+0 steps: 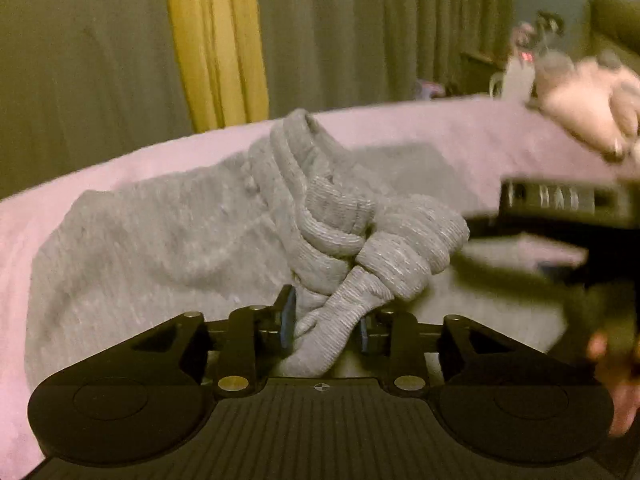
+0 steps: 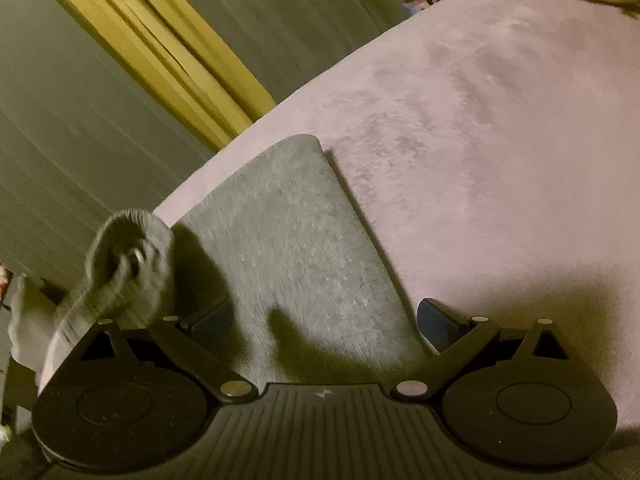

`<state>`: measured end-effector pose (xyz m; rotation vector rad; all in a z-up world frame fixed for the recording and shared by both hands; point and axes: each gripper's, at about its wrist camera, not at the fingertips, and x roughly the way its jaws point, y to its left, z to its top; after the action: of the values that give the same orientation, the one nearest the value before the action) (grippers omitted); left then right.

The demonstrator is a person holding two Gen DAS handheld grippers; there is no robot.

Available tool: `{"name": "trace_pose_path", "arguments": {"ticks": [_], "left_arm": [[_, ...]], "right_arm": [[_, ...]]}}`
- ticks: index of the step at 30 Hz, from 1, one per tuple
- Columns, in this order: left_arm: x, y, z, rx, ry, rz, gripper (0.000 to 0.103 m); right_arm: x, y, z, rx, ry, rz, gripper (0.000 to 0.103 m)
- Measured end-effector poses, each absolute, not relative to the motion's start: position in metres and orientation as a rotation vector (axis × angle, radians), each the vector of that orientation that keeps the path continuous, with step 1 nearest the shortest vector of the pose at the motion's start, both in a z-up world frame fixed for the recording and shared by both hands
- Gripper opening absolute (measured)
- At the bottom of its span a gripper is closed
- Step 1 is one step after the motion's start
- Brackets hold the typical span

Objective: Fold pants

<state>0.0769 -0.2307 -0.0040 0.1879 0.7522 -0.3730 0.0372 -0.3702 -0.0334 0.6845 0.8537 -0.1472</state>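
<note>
Grey knit pants (image 1: 160, 248) lie on a pink plush bed cover (image 1: 420, 132). My left gripper (image 1: 326, 322) is shut on a bunched, ribbed part of the pants (image 1: 384, 256) and holds it lifted above the flat part. In the right wrist view a flat panel of the pants (image 2: 296, 248) lies ahead, with the lifted ribbed bunch (image 2: 120, 252) at the left. My right gripper (image 2: 324, 320) is open and empty, its fingers spread just over the near end of that panel. The right gripper also shows blurred in the left wrist view (image 1: 560, 208).
Grey curtains (image 1: 360, 32) and a yellow curtain (image 1: 218, 44) hang behind the bed. A pale plush thing (image 1: 588, 104) lies at the far right of the bed. The pink cover (image 2: 500, 140) spreads to the right of the pants.
</note>
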Motion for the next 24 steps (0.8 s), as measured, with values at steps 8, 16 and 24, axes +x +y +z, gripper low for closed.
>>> {"name": "trace_pose_path", "arguments": {"ticks": [8, 16, 24], "left_arm": [[0.045, -0.147, 0.034, -0.009, 0.788, -0.458, 0.095], [0.042, -0.017, 0.041, -0.399, 0.781, 0.004, 0.098], [0.067, 0.036, -0.001, -0.747, 0.903, 0.181, 0.098]], "right_arm": [[0.032, -0.366, -0.024, 0.644, 0.809, -0.146, 0.099], [0.031, -0.350, -0.002, 0.696, 0.813, 0.044, 0.099], [0.068, -0.320, -0.024, 0.734, 0.974, 0.163, 0.099]]}}
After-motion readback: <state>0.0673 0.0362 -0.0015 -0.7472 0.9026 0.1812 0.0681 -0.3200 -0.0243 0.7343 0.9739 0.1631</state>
